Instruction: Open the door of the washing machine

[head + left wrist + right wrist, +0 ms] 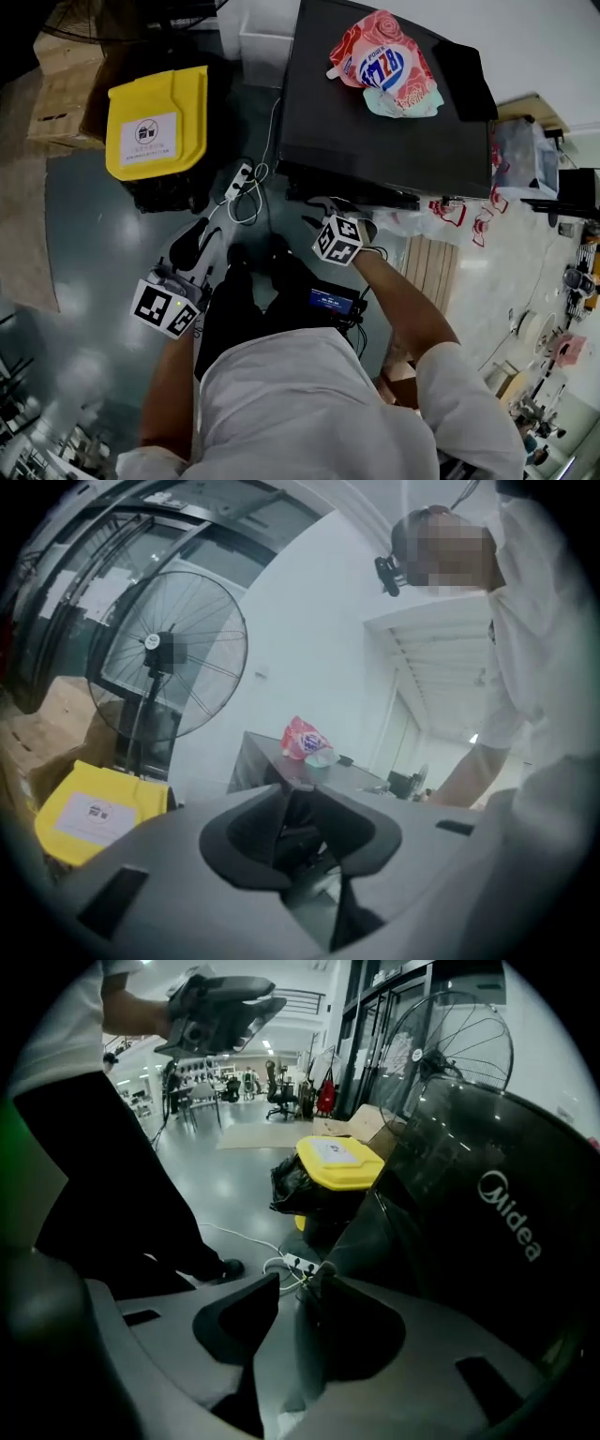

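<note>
Dark glass door [469, 1204] of the washing machine [375, 112] looks barely opened, if at all. Right gripper [300, 1279] sits at its edge, fingers narrowly parted; left gripper [291, 785] hangs well apart, fingers together, empty.

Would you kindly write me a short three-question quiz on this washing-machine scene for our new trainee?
1. True or false: a pink pouch lies on top of the washing machine.
2. The lid of the bin on the floor is: A red, B yellow, C blue.
3. Fill in: the jaws of the left gripper are ___.
Key: 1 true; 2 B; 3 together, with nothing between them.
</note>
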